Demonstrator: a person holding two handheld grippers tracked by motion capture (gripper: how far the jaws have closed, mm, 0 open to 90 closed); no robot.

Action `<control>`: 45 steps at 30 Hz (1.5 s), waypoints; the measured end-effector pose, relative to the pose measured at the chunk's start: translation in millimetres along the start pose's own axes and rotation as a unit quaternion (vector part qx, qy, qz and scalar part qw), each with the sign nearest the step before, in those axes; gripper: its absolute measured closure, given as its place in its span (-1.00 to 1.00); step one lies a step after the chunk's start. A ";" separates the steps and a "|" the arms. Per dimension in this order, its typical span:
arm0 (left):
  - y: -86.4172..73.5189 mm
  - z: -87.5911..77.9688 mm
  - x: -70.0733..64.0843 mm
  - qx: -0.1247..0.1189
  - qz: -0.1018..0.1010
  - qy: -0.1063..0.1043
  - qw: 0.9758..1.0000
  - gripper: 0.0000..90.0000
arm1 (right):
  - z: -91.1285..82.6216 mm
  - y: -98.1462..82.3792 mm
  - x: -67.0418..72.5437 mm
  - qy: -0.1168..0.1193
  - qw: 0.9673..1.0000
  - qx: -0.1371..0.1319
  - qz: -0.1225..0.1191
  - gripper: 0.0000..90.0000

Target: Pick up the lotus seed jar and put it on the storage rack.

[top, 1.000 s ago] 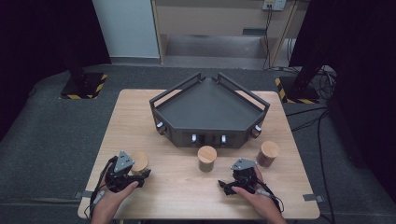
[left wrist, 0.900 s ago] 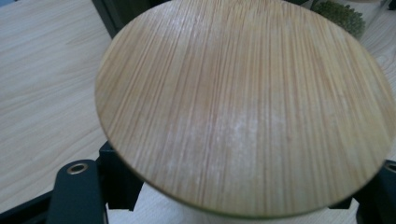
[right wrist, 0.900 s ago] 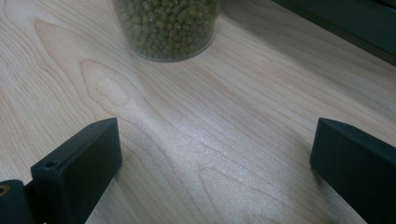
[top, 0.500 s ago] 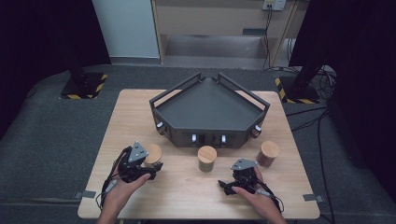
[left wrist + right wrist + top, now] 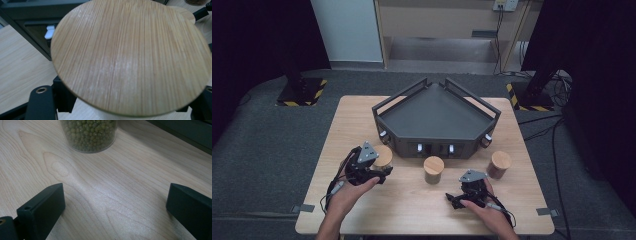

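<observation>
High view: left tool (image 5: 377, 167) gripping jar (image 5: 383, 156)

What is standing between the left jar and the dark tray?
Nothing visible. The left gripper is shut on the left jar, right in front of the tray, whose wall rises between them. The middle jar stands off to the side.

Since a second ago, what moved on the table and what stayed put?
The left gripper, shut on the jar with the wooden lid, carried it up the table toward the dark tray. It held that jar the whole time. The right gripper stayed where it was, jaws open, nothing between them. The middle jar, the right jar and the tray did not move.
</observation>
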State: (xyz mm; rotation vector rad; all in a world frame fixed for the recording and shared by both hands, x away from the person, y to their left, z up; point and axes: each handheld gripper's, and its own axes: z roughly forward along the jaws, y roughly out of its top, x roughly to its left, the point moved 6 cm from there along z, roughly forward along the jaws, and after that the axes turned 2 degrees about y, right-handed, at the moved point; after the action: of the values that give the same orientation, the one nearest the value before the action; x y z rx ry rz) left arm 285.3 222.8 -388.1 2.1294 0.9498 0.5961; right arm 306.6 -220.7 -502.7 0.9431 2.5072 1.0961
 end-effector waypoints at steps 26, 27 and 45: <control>46.9 -3.2 20.7 -0.011 0.010 -0.010 1.000 -0.46 | 0.0 0.0 0.1 0.000 1.000 0.000 0.000 -0.95; 49.0 -3.7 22.4 -0.011 0.010 -0.008 1.000 -0.46 | 0.0 0.0 0.1 0.000 1.000 0.000 0.000 -0.95; 89.0 -4.2 36.6 -0.021 0.018 -0.005 1.000 -0.46 | 0.0 0.0 0.1 0.000 1.000 0.000 0.000 -0.95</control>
State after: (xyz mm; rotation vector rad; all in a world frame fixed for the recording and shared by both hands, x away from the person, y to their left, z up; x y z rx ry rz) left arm 344.7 211.0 -313.2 2.1132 0.8881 0.6181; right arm 306.5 -220.6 -502.7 0.9437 2.5067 1.0955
